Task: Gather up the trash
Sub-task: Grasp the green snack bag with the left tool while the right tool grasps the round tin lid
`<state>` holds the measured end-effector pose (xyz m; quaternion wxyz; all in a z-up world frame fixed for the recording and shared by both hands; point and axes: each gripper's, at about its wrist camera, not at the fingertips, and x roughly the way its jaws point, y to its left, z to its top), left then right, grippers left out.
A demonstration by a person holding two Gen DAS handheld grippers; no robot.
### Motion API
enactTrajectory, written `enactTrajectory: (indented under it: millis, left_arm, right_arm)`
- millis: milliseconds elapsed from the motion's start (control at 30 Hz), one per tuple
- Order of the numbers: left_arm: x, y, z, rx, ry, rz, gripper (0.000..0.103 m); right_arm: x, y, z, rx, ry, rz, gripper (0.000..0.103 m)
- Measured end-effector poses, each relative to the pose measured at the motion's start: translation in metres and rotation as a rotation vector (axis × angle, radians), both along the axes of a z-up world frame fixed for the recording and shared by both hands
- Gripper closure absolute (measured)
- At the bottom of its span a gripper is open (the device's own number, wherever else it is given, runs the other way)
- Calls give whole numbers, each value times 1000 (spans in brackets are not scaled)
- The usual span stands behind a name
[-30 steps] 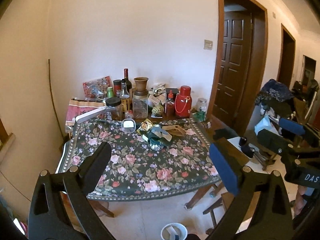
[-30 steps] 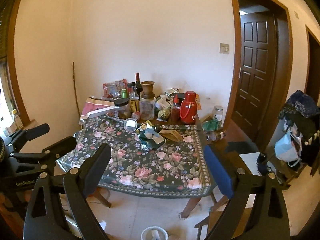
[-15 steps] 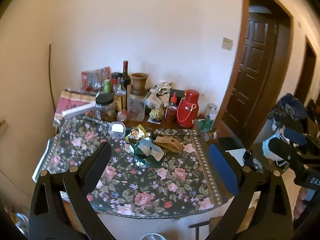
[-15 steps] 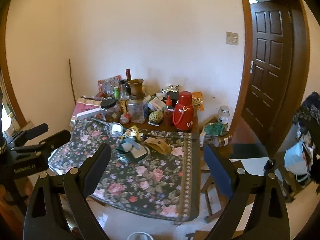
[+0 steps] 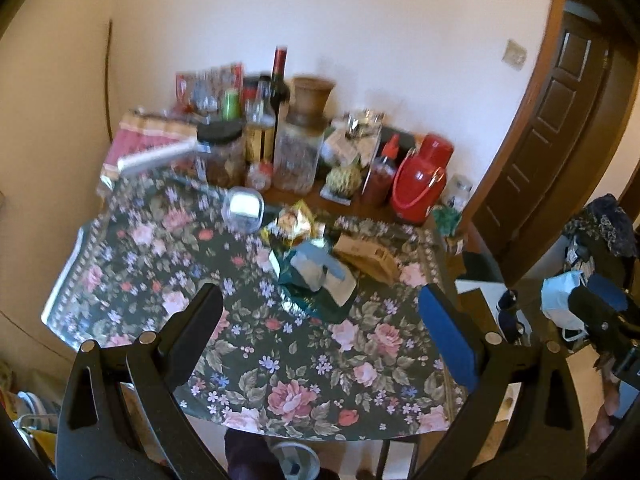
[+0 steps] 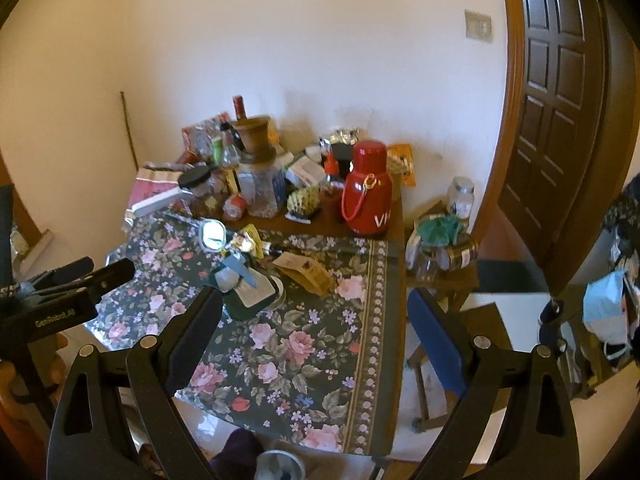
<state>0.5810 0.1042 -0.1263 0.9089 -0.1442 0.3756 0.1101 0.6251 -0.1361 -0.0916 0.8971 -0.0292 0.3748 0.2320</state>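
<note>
A pile of trash lies mid-table on the floral tablecloth [image 5: 280,360]: a green wrapper with white and blue packets [image 5: 316,276], a gold wrapper [image 5: 294,222], a brown paper bag [image 5: 368,258] and a clear plastic tub [image 5: 244,210]. My left gripper [image 5: 320,296] hangs open over the table's near half, short of the pile and holding nothing. The right wrist view shows the same pile [image 6: 250,288] and the brown bag [image 6: 308,272]. My right gripper [image 6: 315,298] is open and empty, above the table's near right part. A small white bin [image 6: 278,464] stands on the floor below the table's front edge.
Bottles, jars, a clay pot and a red thermos [image 5: 420,188] crowd the table's back edge against the wall. A low side table with cans and a green bag [image 6: 444,248] stands to the right, before a brown door [image 6: 560,100]. A face mask [image 6: 604,304] hangs at far right.
Both grippers have moved forward and higher toward the table, so the trash pile now looks larger and nearer. Both jaws stayed open and nothing on the table moved.
</note>
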Motion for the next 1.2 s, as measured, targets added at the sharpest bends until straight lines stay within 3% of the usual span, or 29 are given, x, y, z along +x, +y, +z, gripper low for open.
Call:
enactTrajectory:
  millis: [400,600,667,700,767,800,967,1200]
  left_arm:
    - [99,60,-98,-229,208,-157,5]
    - [136,71,-155,-358,312,-206,20]
    - [139,74,-162,-401,304,-211,34]
    - [141,75,-165,-419,302,-219,39]
    - [144,75,-167,-420,306,-237,64]
    - [145,74,-167,-406,310,-248,70]
    - [139,81,-155,-366,259,-261,84]
    - [110,110,-100,-270,108,-200,86]
  right_arm:
    - [53,41,-54,8,217,-160,11]
    - [73,59,-82,19,308,-199,11]
    - [78,62,-92,12,330,-205,11]
    - [80,64,-96,7,340,-208,11]
    - [83,66,-104,-1,364,-213,11]
    - [85,67,-107,-2,374,-215,11]
    - [90,71,-124,4,427,-208,11]
    - [102,96,-149,12,481,-125,11]
